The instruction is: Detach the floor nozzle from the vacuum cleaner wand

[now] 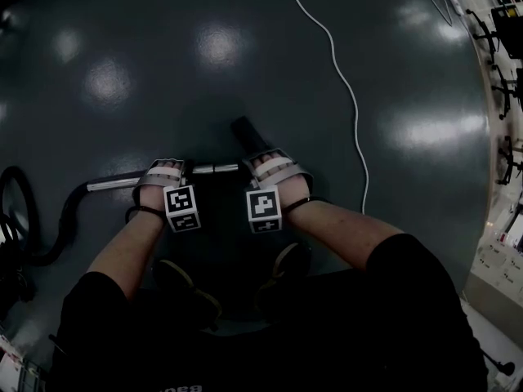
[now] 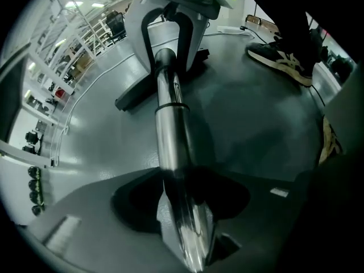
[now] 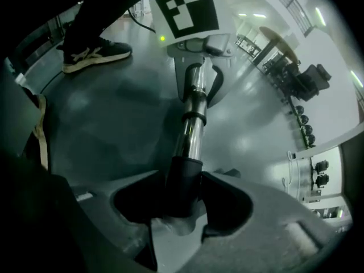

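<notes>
The vacuum's chrome wand [image 1: 114, 182] lies on the dark floor, running left to right. Its right end enters the black neck [image 3: 182, 186] of the floor nozzle [image 1: 248, 131], which lies flat beyond it [image 2: 136, 94]. My left gripper [image 1: 163, 170] points down over the chrome tube [image 2: 169, 135], which passes between its jaws [image 2: 182, 209]; a slight gap shows beside the tube. My right gripper [image 1: 274, 166] straddles the black neck just to the right, jaws [image 3: 182, 209] apart with space on each side of it. Neither gripper presses on the wand.
A black hose [image 1: 49, 243] curves away from the wand's left end. A white cable [image 1: 343, 80] snakes over the floor behind the nozzle. The person's shoes [image 1: 184, 288] stand just behind the wand. Racks and equipment [image 1: 507, 55] line the right edge.
</notes>
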